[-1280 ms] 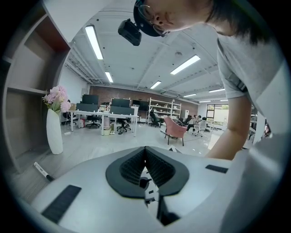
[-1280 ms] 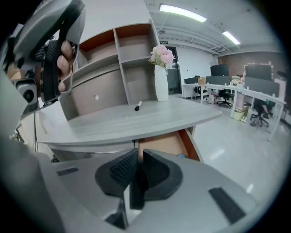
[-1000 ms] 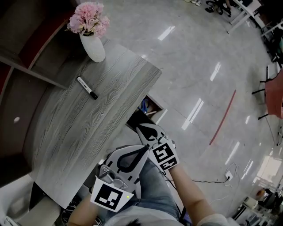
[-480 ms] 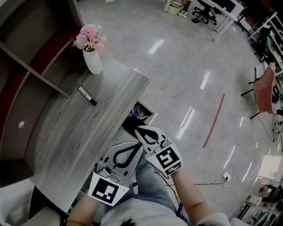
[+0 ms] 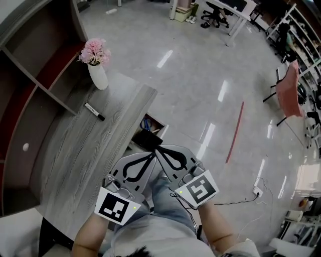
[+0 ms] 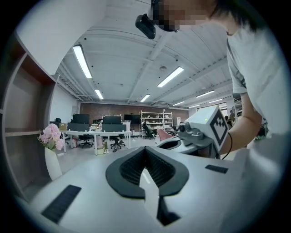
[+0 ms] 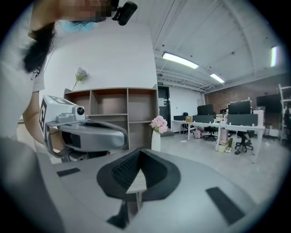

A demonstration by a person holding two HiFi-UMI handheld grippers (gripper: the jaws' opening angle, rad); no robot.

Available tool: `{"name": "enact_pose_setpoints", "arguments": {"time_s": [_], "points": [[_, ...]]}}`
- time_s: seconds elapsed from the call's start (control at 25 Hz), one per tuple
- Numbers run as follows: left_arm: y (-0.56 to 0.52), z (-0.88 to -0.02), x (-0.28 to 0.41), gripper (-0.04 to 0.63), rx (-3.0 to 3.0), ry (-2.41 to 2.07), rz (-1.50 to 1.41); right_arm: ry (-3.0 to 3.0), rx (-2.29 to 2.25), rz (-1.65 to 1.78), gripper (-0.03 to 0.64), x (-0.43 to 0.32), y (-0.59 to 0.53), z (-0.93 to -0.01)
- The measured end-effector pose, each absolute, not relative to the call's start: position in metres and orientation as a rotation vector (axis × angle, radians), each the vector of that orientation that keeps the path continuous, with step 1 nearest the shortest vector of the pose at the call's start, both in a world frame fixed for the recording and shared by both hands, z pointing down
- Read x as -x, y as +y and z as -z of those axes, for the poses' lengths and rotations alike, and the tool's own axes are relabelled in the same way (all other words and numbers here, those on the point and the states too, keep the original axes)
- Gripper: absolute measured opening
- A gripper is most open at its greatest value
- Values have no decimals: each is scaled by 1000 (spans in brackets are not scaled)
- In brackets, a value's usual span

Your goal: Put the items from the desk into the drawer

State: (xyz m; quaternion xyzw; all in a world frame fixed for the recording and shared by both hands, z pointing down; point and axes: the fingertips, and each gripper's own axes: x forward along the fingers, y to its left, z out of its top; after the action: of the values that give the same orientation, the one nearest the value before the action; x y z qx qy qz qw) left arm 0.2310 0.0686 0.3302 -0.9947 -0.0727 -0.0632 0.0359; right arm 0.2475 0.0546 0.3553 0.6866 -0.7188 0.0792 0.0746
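Observation:
A black marker (image 5: 94, 111) lies on the grey wooden desk (image 5: 75, 155), near a white vase (image 5: 98, 76) of pink flowers. Under the desk's right edge a drawer (image 5: 150, 127) stands open with dark items inside. My left gripper (image 5: 151, 155) and right gripper (image 5: 157, 149) are held side by side above the person's lap, tips almost touching, just short of the drawer. Both are shut with nothing in them. The left gripper (image 6: 145, 151) looks level across the room; the right gripper (image 7: 139, 154) looks toward the vase (image 7: 156, 140).
A wooden shelving unit (image 5: 35, 65) stands behind the desk on the left. Glossy floor (image 5: 200, 85) spreads to the right, with a red line (image 5: 234, 131), a cable (image 5: 235, 202), and office desks and chairs (image 5: 225, 12) far off. The person's legs (image 5: 168, 211) are below the grippers.
The head view has pulled back and up, so the desk looks smaller. Both grippers drew together and lifted slightly, away from the drawer. They stay shut and empty. The marker has not moved.

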Motion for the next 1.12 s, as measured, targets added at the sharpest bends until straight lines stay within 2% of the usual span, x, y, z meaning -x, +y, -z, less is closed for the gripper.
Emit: {"name": "enact_pose_setpoints", "arguments": {"time_s": [0.36, 1.12], "points": [[74, -320, -218, 8, 3029, -275, 174, -2130, -2177, -206, 8, -230, 83, -326], [59, -308, -189, 8, 3010, -192, 142, -2196, -2137, -137, 6, -199, 68, -310]]}}
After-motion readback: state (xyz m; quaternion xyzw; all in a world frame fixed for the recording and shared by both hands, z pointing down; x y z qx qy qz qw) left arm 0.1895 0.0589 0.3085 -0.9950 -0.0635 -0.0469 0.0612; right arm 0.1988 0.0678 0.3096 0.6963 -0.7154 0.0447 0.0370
